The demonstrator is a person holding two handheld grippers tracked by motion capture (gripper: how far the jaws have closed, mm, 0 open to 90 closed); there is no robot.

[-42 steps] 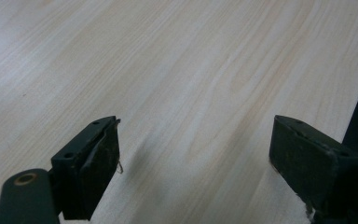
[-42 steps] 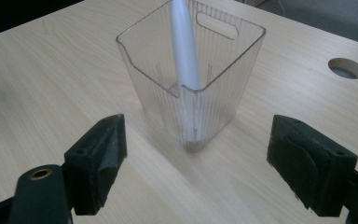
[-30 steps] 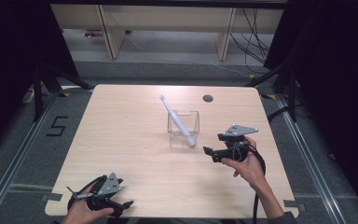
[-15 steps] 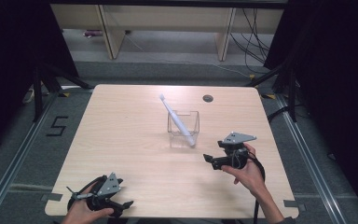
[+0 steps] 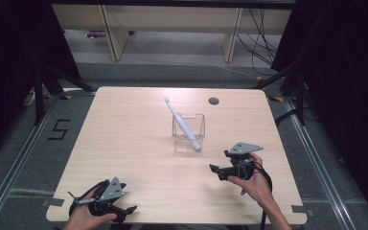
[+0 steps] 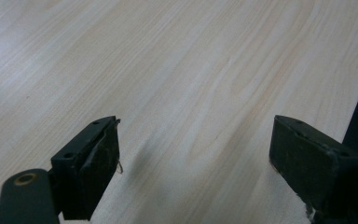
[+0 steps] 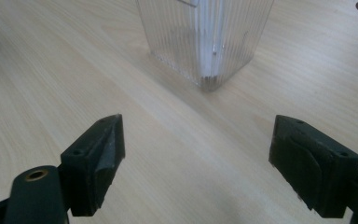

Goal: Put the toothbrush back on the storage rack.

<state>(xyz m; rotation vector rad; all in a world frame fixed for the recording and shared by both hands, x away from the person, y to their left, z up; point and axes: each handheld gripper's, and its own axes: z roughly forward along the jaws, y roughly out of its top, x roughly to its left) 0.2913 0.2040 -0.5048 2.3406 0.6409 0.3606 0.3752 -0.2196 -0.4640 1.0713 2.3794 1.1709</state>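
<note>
Light wooden surface (image 5: 139,143) seen from above. A clear ribbed container (image 5: 189,132) stands near its centre, with a white toothbrush (image 5: 182,122) leaning inside it, head tilted up and away toward the far left. The right hand-held gripper (image 5: 214,169) sits just beside the container on the near right side, jaws spread wide and empty; its own view faces the container's (image 7: 205,42) corner. The left hand-held gripper (image 5: 133,209) rests at the near left edge, well apart from the container, jaws also wide and empty over bare wood (image 6: 182,93).
</note>
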